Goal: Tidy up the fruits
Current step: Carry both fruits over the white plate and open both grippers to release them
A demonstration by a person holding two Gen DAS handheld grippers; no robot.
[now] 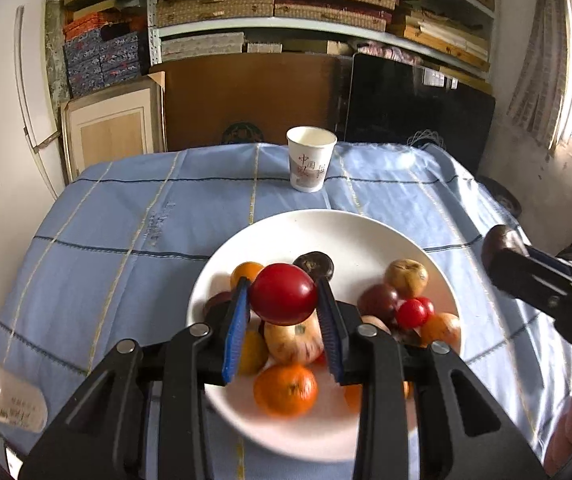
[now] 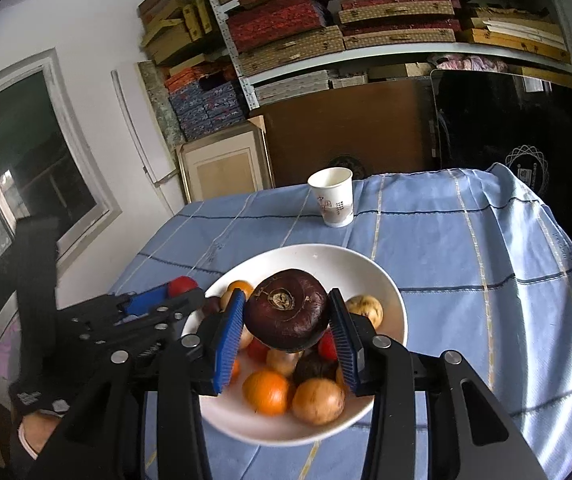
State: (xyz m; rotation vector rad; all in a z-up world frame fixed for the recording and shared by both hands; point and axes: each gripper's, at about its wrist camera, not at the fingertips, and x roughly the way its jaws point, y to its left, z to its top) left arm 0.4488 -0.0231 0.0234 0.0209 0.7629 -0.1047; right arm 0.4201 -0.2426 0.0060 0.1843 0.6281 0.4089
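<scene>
The left tongs (image 1: 284, 312) are closed on a red tomato (image 1: 283, 294), its blue pads pressing the two sides, and hold it in the air just above the white plate (image 1: 349, 232). The right tongs (image 2: 286, 326) are closed the same way on a dark purple fruit (image 2: 287, 314) (stem scar facing the camera), also above the plate. The plate sits on the blue-clothed bench (image 1: 126, 216), with a paper cup (image 1: 310, 164) beyond it; oranges and other small fruit are piled on it.

The tomato is probably smooth, soft-skinned and light: gripping across its widest middle suits it, and gently, since hard pressure could bruise or split it. The purple fruit looks firmer and heavier, so it likely tolerates a firmer squeeze.
</scene>
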